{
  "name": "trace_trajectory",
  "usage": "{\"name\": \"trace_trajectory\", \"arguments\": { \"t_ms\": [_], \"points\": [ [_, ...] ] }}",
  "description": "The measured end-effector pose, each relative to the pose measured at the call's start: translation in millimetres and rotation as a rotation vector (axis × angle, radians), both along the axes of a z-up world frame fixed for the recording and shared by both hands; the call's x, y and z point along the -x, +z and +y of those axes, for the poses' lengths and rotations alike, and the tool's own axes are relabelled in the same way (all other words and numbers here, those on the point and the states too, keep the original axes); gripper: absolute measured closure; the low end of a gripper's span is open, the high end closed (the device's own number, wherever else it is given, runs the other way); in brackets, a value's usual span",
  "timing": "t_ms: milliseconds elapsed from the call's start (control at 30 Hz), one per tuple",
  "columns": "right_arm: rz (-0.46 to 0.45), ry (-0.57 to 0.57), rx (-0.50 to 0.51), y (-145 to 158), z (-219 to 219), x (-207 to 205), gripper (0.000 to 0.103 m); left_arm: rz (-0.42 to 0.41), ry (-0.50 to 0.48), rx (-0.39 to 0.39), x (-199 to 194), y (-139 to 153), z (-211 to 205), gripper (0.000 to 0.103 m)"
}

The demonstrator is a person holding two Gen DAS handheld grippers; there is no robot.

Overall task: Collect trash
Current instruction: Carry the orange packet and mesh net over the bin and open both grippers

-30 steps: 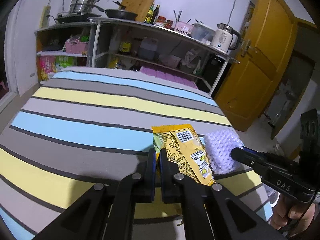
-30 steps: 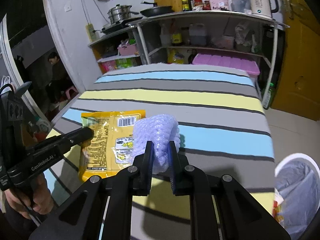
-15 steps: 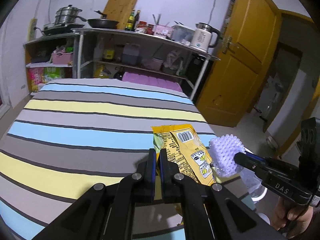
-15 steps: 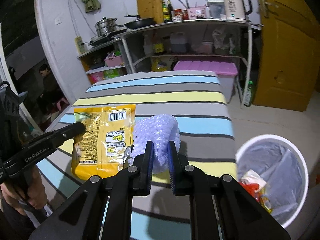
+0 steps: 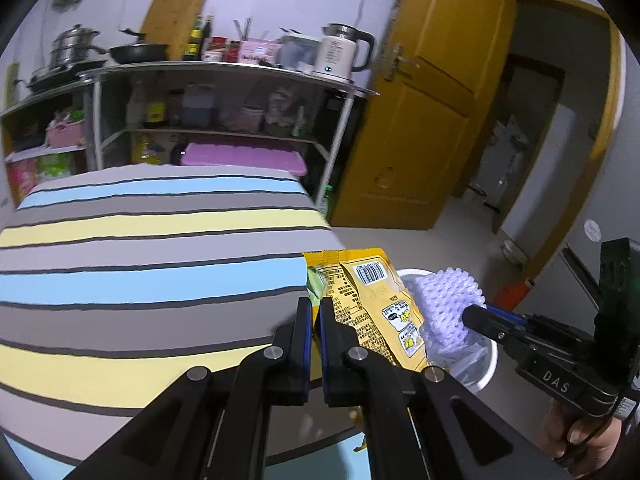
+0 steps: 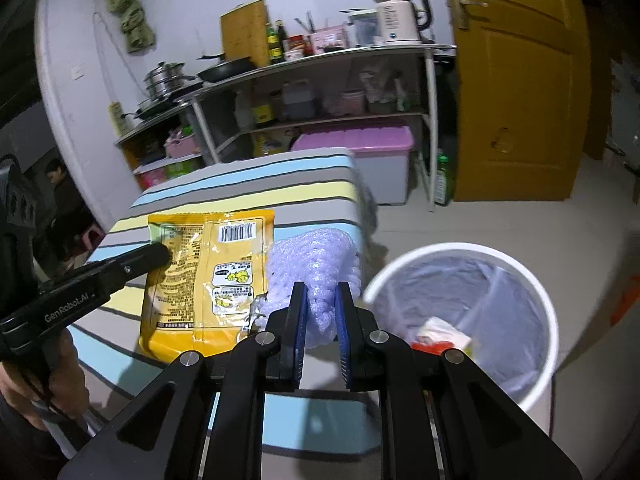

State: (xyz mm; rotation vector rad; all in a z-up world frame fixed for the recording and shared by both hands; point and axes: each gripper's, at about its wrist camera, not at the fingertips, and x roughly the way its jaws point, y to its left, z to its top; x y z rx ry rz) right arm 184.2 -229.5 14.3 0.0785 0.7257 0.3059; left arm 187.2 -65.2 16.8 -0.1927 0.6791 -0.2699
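Change: both my hands have swung off the striped table (image 5: 140,280) toward the bin (image 6: 536,292).
Left gripper (image 5: 316,312): clenched on yellow packet (image 5: 376,300).
Right gripper (image 6: 320,304): grasping foam net (image 6: 312,264).
Meaning: both near the bin's rim; dropping comes next, I judge.

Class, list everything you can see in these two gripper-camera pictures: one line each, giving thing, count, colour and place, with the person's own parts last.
Yellow snack packet: one, yellow, held in the air beside the bin.
Pale purple foam fruit net: one, lilac, held next to the packet.
White round trash bin: one, white with clear liner, on the floor, some litter inside.
Striped tablecloth: one, blue, yellow and grey, over the table.
Metal shelf rack: one, silver, by the wall, crowded with kitchen goods.
White electric kettle: one, on the rack top.
Pink-lidded storage box: one, under the rack.
Wooden door: one, orange-brown.
Left gripper: black, shut on the packet.
Right gripper: black, shut on the net.
Hand: holding the right gripper's handle.
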Motion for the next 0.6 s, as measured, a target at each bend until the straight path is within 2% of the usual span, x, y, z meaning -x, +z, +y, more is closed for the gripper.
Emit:
{"name": "trace_trajectory", "arguments": {
  "t_ms": [600],
  "points": [
    [0.048,-0.179,-0.028,-23,-97,1,0.088,0.038,-0.171,-0.04,-35,-19,-108,0.1]
  ]
}}
